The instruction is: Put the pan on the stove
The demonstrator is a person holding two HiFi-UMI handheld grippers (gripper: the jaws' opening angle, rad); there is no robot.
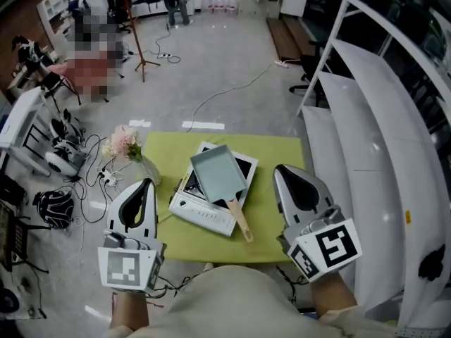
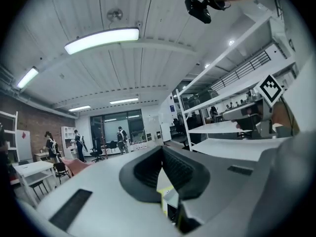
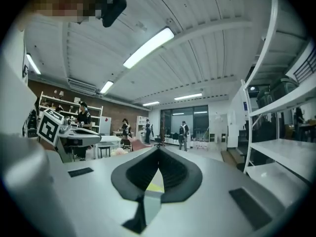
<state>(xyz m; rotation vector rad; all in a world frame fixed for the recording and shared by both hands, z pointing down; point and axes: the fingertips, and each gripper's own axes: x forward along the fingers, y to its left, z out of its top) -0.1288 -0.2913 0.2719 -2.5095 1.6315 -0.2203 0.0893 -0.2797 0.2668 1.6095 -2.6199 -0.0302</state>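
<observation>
A grey-blue rectangular pan with a wooden handle rests on the white portable stove, in the middle of the green-covered table. The handle points toward me. My left gripper is held up at the table's near left corner, clear of the stove. My right gripper is up at the right of the pan, apart from it. The jaws of each meet at their tips with nothing between them, as the left gripper view and the right gripper view also show. Both gripper views look out over the room, not at the pan.
A vase of pink flowers stands at the table's left corner. White shelving runs along the right side. Cables and gear lie on the floor at the left. People stand far off in the room.
</observation>
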